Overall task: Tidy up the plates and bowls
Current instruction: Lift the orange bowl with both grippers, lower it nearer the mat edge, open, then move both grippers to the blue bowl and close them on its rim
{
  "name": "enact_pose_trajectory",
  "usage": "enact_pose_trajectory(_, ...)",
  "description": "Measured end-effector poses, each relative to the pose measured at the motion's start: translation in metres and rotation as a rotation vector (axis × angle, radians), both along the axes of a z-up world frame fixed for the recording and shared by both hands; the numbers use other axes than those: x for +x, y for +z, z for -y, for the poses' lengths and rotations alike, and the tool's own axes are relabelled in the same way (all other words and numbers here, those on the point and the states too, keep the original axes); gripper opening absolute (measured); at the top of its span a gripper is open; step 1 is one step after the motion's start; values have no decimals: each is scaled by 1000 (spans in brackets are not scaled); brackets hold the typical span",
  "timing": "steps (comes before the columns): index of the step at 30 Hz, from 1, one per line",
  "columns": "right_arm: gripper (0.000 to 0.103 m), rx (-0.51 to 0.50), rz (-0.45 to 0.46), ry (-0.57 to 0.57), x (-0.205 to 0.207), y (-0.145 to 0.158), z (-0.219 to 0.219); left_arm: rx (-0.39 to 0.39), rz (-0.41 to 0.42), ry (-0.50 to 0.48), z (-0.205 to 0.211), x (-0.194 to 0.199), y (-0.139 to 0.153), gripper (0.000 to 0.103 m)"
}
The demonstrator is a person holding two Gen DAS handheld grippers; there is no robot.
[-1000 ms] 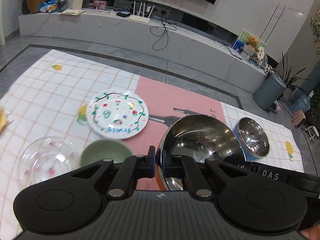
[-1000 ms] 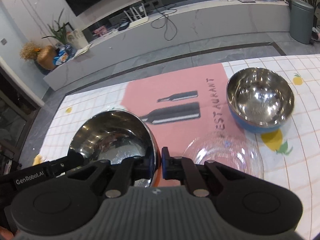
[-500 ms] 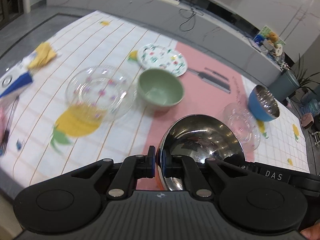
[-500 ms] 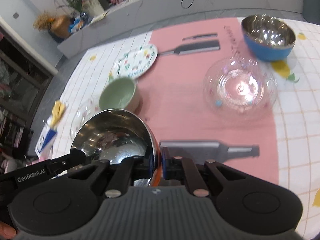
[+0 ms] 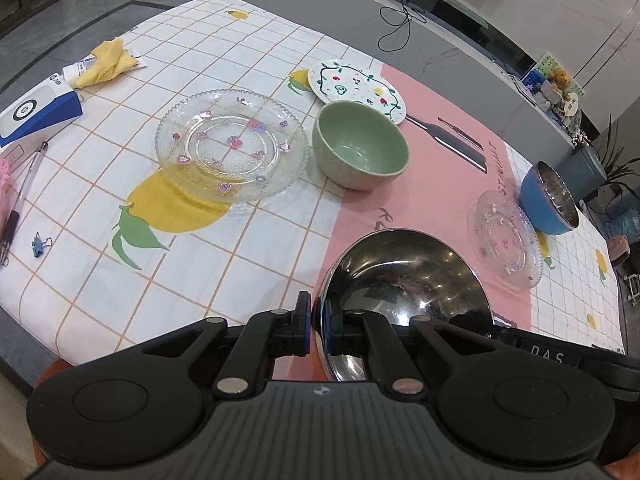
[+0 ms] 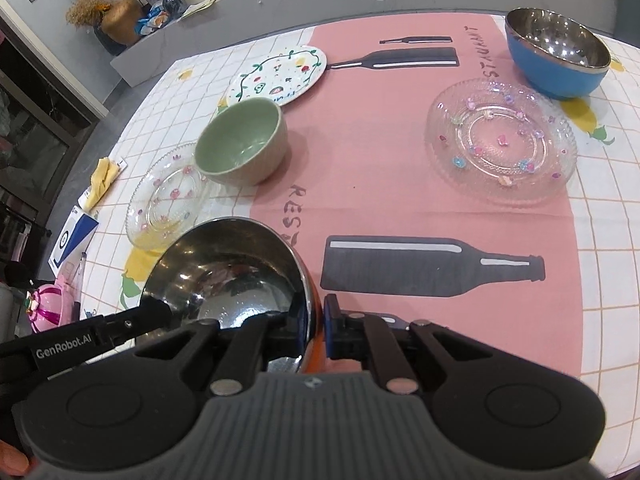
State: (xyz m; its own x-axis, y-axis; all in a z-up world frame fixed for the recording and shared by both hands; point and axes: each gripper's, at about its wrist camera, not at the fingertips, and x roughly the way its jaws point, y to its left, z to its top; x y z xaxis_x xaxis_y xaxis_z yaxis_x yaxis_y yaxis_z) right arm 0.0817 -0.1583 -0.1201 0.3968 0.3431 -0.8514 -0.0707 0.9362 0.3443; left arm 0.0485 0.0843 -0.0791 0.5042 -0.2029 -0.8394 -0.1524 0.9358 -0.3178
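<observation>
A steel bowl with an orange outside (image 5: 404, 276) hangs over the near part of the table, held from both sides. My left gripper (image 5: 316, 322) is shut on its left rim, and my right gripper (image 6: 318, 328) is shut on the opposite rim of the same bowl (image 6: 228, 268). On the cloth stand a green bowl (image 5: 360, 148), a large glass plate (image 5: 230, 144), a painted white plate (image 5: 356, 84), a smaller glass plate (image 6: 502, 142) and a blue steel-lined bowl (image 6: 558, 52).
A blue and white box (image 5: 38, 110), a yellow cloth (image 5: 106, 62), a pen (image 5: 20, 196) and a blue binder clip (image 5: 40, 240) lie along the table's left side. A pink object (image 6: 46, 304) sits off the near left corner. A printed bottle (image 6: 432, 270) marks bare pink cloth.
Both grippers carried the steel bowl back from the far side toward the near edge and lower. The green bowl and large glass plate now lie ahead of it. Both grips held.
</observation>
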Motion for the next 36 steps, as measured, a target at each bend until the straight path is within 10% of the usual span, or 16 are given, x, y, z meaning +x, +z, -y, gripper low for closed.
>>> enact_pose_trajectory(20, 7, -20, -8, 11, 2, -12, -6, 1, -10, -2, 0, 3, -11, 7)
enact_pose_trajectory(24, 15, -3, -11, 5, 2, -11, -3, -2, 1, 8, -2, 3, -6, 15)
enact_pose_trajectory(27, 39, -2, 15, 5, 2, -4, 1, 12, 24, 14, -3, 4, 1, 27)
enact_pose_trajectory(36, 47, 19, 81, -25, 12, 23, 15, 14, 109, 4, -10, 26, 32, 36)
